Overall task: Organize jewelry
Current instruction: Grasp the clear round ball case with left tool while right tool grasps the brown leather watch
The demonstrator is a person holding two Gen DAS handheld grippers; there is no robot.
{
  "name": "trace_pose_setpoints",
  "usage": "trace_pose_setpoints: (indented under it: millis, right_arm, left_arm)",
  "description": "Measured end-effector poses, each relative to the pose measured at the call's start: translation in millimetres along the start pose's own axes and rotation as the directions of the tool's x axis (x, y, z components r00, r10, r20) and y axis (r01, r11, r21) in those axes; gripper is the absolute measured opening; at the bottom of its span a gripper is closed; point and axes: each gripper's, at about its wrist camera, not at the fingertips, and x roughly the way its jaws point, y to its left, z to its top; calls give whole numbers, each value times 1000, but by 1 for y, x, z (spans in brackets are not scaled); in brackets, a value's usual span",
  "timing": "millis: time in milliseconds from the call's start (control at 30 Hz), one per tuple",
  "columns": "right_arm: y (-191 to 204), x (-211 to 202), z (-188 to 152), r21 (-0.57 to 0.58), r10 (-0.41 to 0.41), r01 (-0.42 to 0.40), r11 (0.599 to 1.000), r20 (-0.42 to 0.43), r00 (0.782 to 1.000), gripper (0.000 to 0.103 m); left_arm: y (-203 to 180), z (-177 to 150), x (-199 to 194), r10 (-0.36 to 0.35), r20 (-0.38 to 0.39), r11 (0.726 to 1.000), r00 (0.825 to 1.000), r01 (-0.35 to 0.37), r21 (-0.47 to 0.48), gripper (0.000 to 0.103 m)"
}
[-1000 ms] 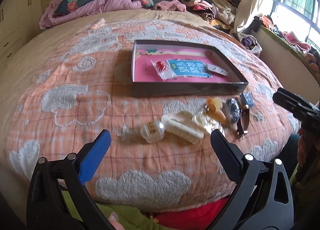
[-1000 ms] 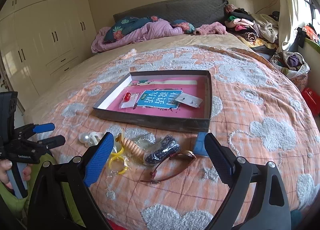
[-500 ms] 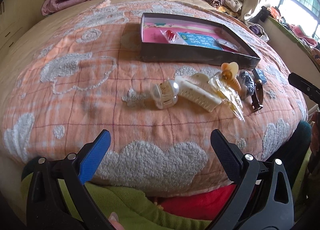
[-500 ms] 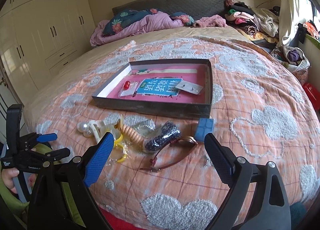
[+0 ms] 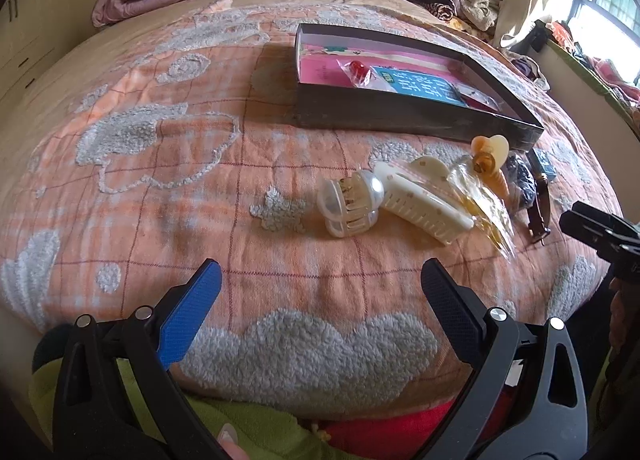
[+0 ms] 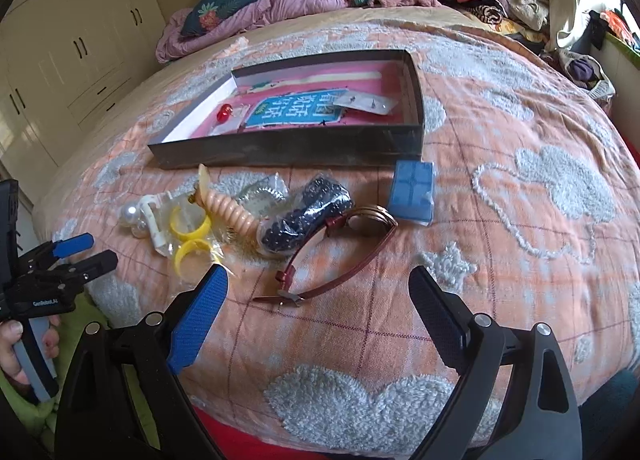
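Both the left gripper (image 5: pixel 320 280) and right gripper (image 6: pixel 318 280) gape wide, empty. The watch (image 6: pixel 340 248) lies before the box (image 6: pixel 288 147), its strap running diagonally away from it.

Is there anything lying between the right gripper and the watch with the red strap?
Nothing visible. The right gripper, jaws open, faces the watch across bare bedspread. The bagged dark beads touch the watch on its far side, not in the way.
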Motion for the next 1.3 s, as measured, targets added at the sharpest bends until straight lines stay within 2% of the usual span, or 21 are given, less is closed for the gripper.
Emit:
trace_pose_setpoints:
  millis: [133, 433, 467, 533, 567, 733, 800, 833, 900, 967, 1000, 1100, 1300]
  right_arm:
    - [-6, 17, -3, 15, -27, 28, 1000, -28, 999, 91]
    - [-8, 34, -2, -25, -78, 78, 997, -3, 997, 90]
    - [-8, 34, -1, -33, -82, 82, 996, 3, 997, 88]
    - [-6, 35, -1, -50, -84, 84, 995, 10, 996, 72]
    - [-6, 36, 0, -52, -82, 82, 995, 12, 997, 68]
    - [-7, 35, 0, -50, -76, 78, 996, 26, 997, 65]
    - [-8, 34, -1, -48, -73, 74, 996, 31, 997, 62]
    - [-8, 33, -1, -46, -69, 71, 996, 33, 997, 60]
    - [-9, 31, -1, -41, -61, 62, 997, 35, 998, 58]
    - [-11, 28, -2, -35, -52, 53, 998, 39, 998, 55]
    - [-11, 27, -3, -34, -47, 48, 998, 39, 998, 53]
    - [-12, 24, -4, -30, -35, 36, 999, 40, 999, 48]
    - [-10, 15, -6, -30, -8, 9, 1000, 41, 999, 37]
  left_arm:
    - [1, 2, 6, 8, 2, 1000, 1000, -8, 3, 84]
    - [2, 9, 15, -28, 3, 1000, 1000, 28, -13, 80]
    - [2, 10, 17, -29, 2, 1000, 1000, 29, -12, 77]
    - [1, 12, 20, -23, -1, 1000, 1000, 23, -12, 74]
    - [1, 13, 21, -22, -1, 1000, 1000, 22, -14, 74]
    - [1, 21, 26, -23, 14, 999, 1000, 24, -24, 73]
    - [0, 24, 27, -24, 18, 999, 1000, 24, -21, 65]
    - [-1, 25, 29, -28, 17, 999, 999, 28, -19, 57]
    - [-4, 26, 31, -37, 12, 999, 999, 37, -13, 51]
    - [-8, 27, 31, -54, 15, 999, 998, 55, 0, 33]
    - [-10, 27, 31, -61, 17, 998, 998, 61, 5, 29]
    - [-15, 27, 30, -47, 25, 998, 999, 46, 30, 28]
    - [-10, 26, 18, -51, 52, 999, 997, 50, 19, 28]
